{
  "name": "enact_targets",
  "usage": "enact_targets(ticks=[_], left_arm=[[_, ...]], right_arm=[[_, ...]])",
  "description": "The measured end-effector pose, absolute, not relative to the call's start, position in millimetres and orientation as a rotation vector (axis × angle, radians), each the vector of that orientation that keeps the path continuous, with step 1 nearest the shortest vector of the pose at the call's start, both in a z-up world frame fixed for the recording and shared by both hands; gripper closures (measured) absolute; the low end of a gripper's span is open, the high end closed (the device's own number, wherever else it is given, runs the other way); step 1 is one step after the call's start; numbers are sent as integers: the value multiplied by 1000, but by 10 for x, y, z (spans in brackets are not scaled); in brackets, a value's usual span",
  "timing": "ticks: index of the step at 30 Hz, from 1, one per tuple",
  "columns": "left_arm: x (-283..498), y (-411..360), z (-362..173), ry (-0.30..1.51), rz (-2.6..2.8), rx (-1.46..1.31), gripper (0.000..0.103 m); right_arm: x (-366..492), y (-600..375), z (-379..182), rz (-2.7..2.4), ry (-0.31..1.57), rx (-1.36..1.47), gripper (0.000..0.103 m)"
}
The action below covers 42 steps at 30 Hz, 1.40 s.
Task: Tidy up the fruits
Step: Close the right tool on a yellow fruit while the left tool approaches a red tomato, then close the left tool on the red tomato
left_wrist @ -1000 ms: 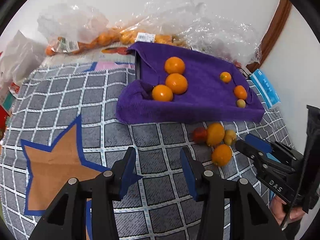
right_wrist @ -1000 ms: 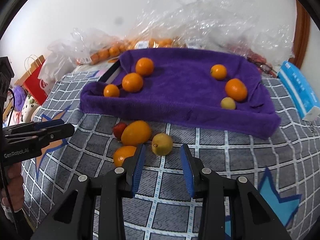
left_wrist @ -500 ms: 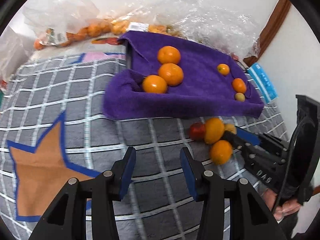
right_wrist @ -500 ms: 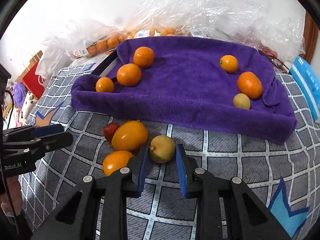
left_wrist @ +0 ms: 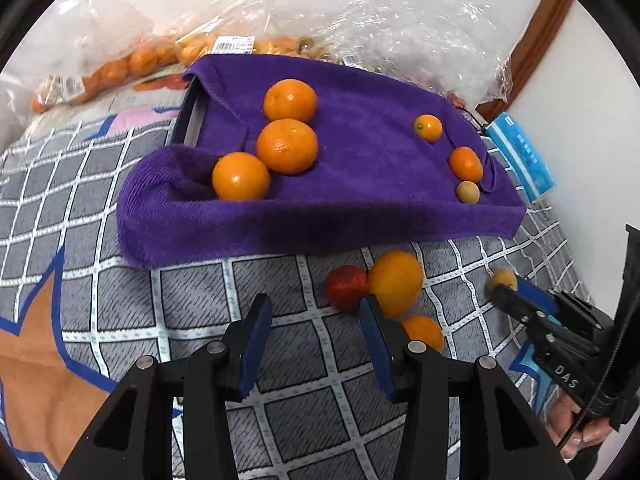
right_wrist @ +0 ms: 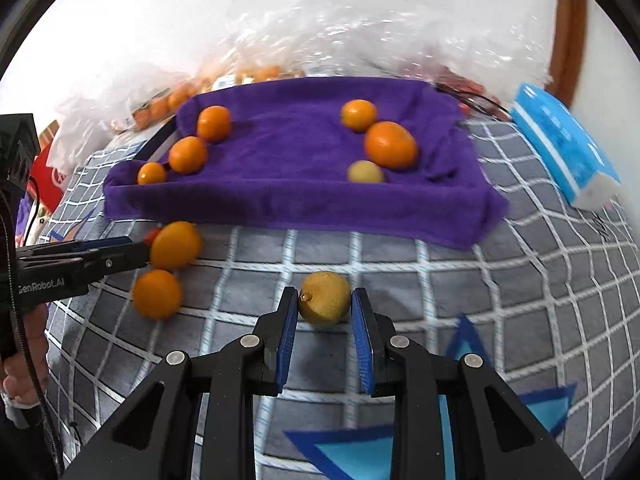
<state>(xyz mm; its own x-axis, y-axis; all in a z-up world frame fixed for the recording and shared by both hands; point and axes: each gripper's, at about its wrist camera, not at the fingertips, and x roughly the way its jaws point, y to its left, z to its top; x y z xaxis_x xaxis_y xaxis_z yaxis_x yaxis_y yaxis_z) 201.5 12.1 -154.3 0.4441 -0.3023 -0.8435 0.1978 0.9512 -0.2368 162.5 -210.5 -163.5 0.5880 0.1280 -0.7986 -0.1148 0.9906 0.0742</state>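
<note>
A purple towel [left_wrist: 360,200] covers a tray and holds three oranges [left_wrist: 286,146] at its left and three smaller fruits [left_wrist: 465,164] at its right. On the checked cloth in front lie a red fruit [left_wrist: 346,287], a large orange [left_wrist: 395,282] and a smaller orange [left_wrist: 425,332]. My left gripper [left_wrist: 316,320] is open just before them. My right gripper [right_wrist: 325,307] is shut on a yellow-brown fruit [right_wrist: 325,298], which shows at its tips in the left wrist view [left_wrist: 503,278]. The towel [right_wrist: 280,184] lies beyond.
Clear plastic bags [left_wrist: 360,28] with more oranges [left_wrist: 140,62] lie behind the towel. A blue packet [right_wrist: 564,144] sits at the right by the wall. A brown star patch [left_wrist: 44,360] marks the cloth at the left.
My right gripper has closed on the yellow-brown fruit and carried it right, away from the other loose fruits. My left gripper has moved closer to the loose fruits.
</note>
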Motion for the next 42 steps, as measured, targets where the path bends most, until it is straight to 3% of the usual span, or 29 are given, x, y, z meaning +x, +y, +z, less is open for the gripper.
enact_targets(ticks=[16,18,25,42], left_arm=[[2092,-154,-1561,1048,-315,-46,61],[2083,-173,-1565,1046,-323,-38,70],[2067,-162,-1565,1045,-320,-43,80],[1846,19,-1310,1013,-315,-117,80]], right_arm=[[1541,-2168,-1624,161,911,56,76],[1541,-2172,-1630,160,914,61,76],[1526,-2173,-1635,147,916,70,76],[1345,-2108,-1308,127,854,57,76]])
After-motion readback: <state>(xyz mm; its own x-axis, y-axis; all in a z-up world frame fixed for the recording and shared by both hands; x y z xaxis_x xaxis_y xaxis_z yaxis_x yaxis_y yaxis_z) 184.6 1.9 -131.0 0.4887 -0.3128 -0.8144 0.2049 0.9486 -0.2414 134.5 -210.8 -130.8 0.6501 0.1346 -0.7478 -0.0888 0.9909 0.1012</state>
